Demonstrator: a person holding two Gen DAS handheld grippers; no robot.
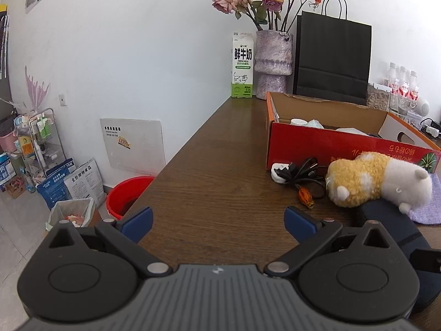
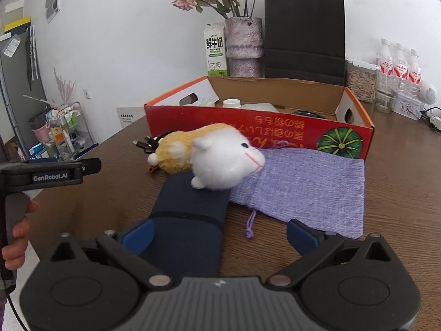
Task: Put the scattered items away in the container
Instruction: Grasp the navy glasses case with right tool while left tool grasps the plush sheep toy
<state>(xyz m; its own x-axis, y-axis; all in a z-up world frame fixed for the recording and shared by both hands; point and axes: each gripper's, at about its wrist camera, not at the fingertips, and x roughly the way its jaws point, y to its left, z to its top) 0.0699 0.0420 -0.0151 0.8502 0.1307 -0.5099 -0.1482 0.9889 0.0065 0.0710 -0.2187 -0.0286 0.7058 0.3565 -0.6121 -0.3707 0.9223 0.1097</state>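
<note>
Fingers of the right gripper [image 2: 219, 234] are standing wide apart with nothing between the pads, hanging low over the near end of the dark blue pouch [image 2: 190, 207], which is lying flat on the wooden table [image 2: 399, 193]; the spread looks set to straddle the pouch's width, so I am judging that as the likely next pick. Resting partly on the pouch's far end is the plush hamster [image 2: 217, 160], its white head spilling onto the lilac drawstring bag [image 2: 308, 182] beside it, so lifting the pouch first is likely to tip the toy. Just behind these, touching or nearly touching the bag's far edge, the red cardboard box [image 2: 259, 132] is sitting open-topped as the container, already holding a white-capped bottle [image 2: 232, 102] and some other items too hidden to name

The left gripper [image 1: 219, 224] is also gaping, holding nothing, hovering over bare tabletop to the left of the pile, probably waiting clear of the other's reach. Ahead of it a tangle of black cable with a white plug [image 1: 297, 172] and a small orange thing [image 1: 306, 195] are lying against the box's front wall, still outside
</note>
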